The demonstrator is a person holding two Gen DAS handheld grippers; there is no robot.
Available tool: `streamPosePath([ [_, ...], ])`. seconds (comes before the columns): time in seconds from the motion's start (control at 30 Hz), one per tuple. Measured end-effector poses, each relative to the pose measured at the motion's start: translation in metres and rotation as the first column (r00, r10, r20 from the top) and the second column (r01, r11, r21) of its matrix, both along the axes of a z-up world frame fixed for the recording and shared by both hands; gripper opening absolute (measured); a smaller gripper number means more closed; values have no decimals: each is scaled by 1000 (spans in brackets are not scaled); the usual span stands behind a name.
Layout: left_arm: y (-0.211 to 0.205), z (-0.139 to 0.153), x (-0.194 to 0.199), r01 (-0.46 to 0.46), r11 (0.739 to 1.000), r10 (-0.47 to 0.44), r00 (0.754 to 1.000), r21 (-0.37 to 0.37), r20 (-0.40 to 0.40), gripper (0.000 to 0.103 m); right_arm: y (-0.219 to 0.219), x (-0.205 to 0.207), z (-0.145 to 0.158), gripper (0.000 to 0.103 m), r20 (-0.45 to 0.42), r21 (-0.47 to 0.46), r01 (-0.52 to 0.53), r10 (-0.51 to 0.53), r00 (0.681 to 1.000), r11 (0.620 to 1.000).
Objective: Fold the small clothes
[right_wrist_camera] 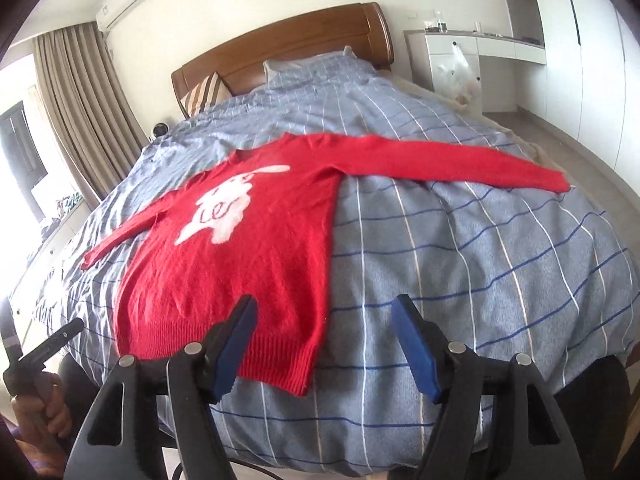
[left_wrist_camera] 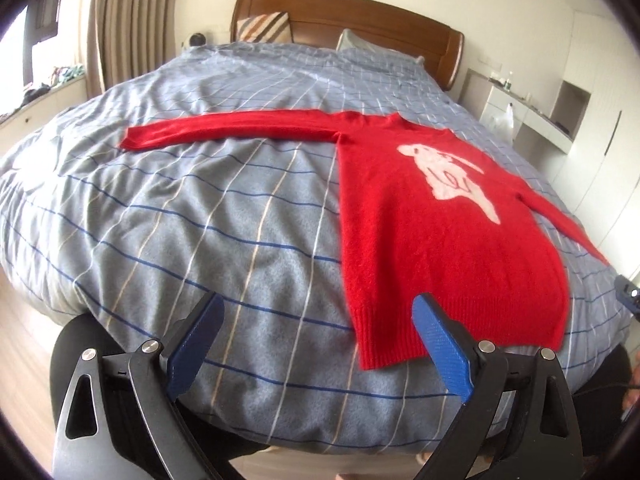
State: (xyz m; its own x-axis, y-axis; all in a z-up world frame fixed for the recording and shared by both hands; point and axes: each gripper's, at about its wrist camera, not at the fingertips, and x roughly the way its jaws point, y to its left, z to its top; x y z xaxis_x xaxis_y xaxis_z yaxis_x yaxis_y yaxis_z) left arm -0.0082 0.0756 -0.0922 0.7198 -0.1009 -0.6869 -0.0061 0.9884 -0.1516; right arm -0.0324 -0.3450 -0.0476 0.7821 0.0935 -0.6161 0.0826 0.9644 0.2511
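Wide bed (left_wrist_camera: pixel 180 240) under a grey-blue checked duvet, wooden headboard (left_wrist_camera: pixel 360 12) at the far end. Spread flat on the duvet, front up: red sweater (left_wrist_camera: pixel 432 232) with a white figure on the chest, both sleeves stretched out sideways, ribbed hem nearest the cameras. Left gripper (left_wrist_camera: pixel 320 344) released, blue pads wide apart above the hem's corner, grasping nothing. Right gripper (right_wrist_camera: pixel 324 348) likewise parted and empty over the opposite corner.
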Motion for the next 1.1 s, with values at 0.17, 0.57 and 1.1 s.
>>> streamPosePath([
  [0.17, 4, 6, -5, -54, 998, 55, 998, 39, -23, 96, 9, 5, -10, 78, 32, -35, -7, 8, 999, 999],
  [0.57, -24, 36, 49, -64, 974, 64, 998, 216, 8, 102, -20, 6, -20, 85, 44, 12, 76, -76, 996, 997],
  [1.1, -22, -39, 119, -24, 994, 32, 996, 109, -79, 102, -52, 93, -69, 86, -26, -78, 51, -53, 998, 996],
])
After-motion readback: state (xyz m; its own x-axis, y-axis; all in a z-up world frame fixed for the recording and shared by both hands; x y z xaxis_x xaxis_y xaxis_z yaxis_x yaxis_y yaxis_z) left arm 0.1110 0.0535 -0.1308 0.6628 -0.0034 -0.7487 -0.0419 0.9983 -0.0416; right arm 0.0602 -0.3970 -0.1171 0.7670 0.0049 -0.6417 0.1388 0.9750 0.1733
